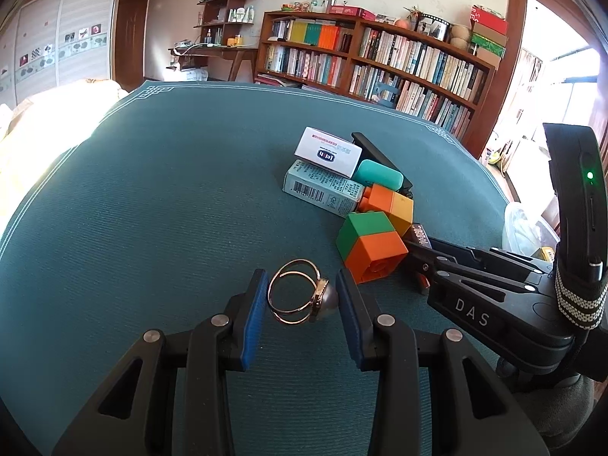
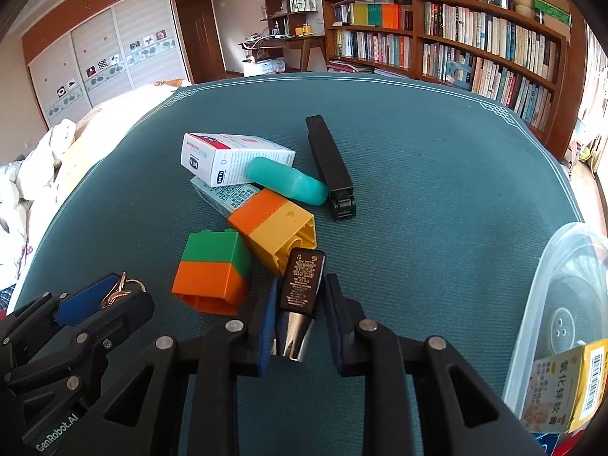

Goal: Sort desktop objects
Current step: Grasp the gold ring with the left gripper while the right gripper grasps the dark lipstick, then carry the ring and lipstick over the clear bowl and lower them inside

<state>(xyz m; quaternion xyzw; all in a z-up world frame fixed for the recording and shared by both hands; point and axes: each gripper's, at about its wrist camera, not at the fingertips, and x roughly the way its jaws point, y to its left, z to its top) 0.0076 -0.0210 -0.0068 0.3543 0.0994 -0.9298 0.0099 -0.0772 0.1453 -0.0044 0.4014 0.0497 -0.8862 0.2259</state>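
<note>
A gold ring with a pearl lies on the teal tabletop between the pads of my left gripper, which is open around it without a firm squeeze. A dark brown lipstick tube with a silver base lies between the pads of my right gripper, which is open around it. The left gripper shows at the lower left of the right wrist view. The right gripper shows at the right of the left wrist view.
A pile sits mid-table: green-orange block, orange-yellow block, white box, pale box, teal case, black stapler. A clear plastic container holding a yellow box stands at right.
</note>
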